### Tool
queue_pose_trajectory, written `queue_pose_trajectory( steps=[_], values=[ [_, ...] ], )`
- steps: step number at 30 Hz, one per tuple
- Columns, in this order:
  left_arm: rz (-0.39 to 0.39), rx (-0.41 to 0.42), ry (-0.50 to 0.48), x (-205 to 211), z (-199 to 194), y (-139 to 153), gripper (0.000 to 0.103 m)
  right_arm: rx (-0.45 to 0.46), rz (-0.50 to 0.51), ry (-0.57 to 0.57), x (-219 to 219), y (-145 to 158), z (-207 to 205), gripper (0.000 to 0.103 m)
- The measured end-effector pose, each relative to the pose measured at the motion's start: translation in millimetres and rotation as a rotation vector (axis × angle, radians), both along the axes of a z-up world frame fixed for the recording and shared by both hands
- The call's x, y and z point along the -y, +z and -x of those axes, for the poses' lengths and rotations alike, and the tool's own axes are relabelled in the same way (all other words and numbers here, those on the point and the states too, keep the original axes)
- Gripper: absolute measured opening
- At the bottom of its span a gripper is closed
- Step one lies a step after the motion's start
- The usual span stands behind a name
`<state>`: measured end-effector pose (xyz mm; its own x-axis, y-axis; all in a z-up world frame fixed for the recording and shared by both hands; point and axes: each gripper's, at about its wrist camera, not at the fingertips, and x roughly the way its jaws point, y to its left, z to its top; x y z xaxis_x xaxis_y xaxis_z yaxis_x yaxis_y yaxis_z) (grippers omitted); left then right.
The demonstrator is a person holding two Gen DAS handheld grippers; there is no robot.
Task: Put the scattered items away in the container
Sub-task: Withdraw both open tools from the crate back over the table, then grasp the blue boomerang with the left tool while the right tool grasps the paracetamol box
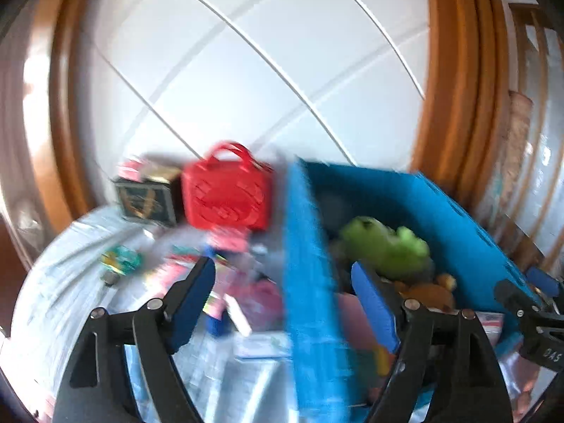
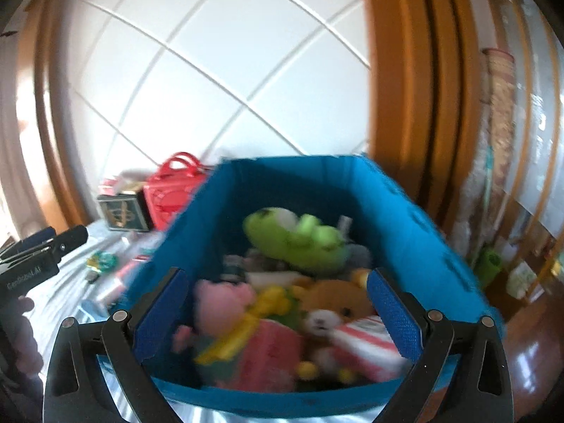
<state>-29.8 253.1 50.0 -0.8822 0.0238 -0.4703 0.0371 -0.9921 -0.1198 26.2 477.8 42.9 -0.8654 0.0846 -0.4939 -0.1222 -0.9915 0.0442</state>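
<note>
A blue fabric bin (image 1: 310,246) (image 2: 416,232) stands on a table with a pale cloth. It holds a green plush (image 2: 296,239) (image 1: 384,246), a brown bear (image 2: 338,303), a pink plush (image 2: 225,299) and other toys. My left gripper (image 1: 285,303) is open and empty, straddling the bin's left wall. My right gripper (image 2: 278,313) is open and empty, over the bin's near edge. Scattered items lie left of the bin: a red handbag (image 1: 227,194) (image 2: 169,194), a dark box (image 1: 146,201) (image 2: 121,213), a teal toy (image 1: 121,262) and pink packets (image 1: 225,239).
A white tiled wall (image 1: 246,53) rises behind the table, with orange-brown wooden frames (image 1: 454,88) at both sides. The right gripper shows at the right edge of the left wrist view (image 1: 535,313). The left gripper shows at the left of the right wrist view (image 2: 35,257). Both views are motion-blurred.
</note>
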Motion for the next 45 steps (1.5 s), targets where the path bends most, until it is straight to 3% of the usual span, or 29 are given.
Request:
queue_pose_trajectory(
  steps=[6, 12, 15, 18, 20, 26, 31, 34, 37, 42, 45],
  values=[
    [-0.012, -0.021, 0.109, 106.9, -10.3, -15.5, 0.088, -0.046, -0.016, 0.076, 87.9, 8.7, 15.7, 0.103],
    [-0.011, 0.032, 0.139, 221.5, -5.7, -53.3, 0.088, -0.089, -0.028, 0.142, 205.5, 10.7, 36.5, 0.103],
    [-0.007, 0.09, 0.125, 267.1, 7.1, -79.4, 0.088, -0.073, -0.028, 0.155, 252.4, -4.3, 53.0, 0.103],
    [0.005, 0.161, 0.113, 293.1, 21.4, -110.2, 0.088, 0.027, -0.012, 0.146, 285.9, -40.6, 77.7, 0.103],
    [0.007, 0.223, 0.088, 301.6, 32.0, -135.5, 0.088, 0.141, 0.024, 0.126, 294.7, -76.3, 99.5, 0.103],
    [0.034, 0.404, 0.084, 316.5, 64.1, -219.5, 0.088, 0.35, 0.073, 0.065, 294.0, -165.5, 136.1, 0.103],
    [0.066, 0.537, 0.031, 306.0, 82.1, -283.8, 0.088, 0.464, 0.121, 0.02, 282.6, -230.6, 151.1, 0.103],
    [0.041, 0.608, 0.02, 298.3, 88.5, -318.5, 0.087, 0.522, 0.135, -0.008, 275.9, -261.9, 157.1, 0.103],
    [0.0, 0.659, 0.015, 289.7, 95.5, -342.1, 0.086, 0.564, 0.144, -0.013, 272.8, -281.3, 166.5, 0.103],
    [0.006, 0.742, -0.002, 269.6, 103.3, -372.5, 0.079, 0.569, 0.15, 0.018, 275.3, -287.0, 179.3, 0.103],
    [0.009, 0.7, 0.013, 263.8, 100.8, -375.1, 0.074, 0.563, 0.154, 0.013, 272.7, -287.6, 185.3, 0.103]
  ],
)
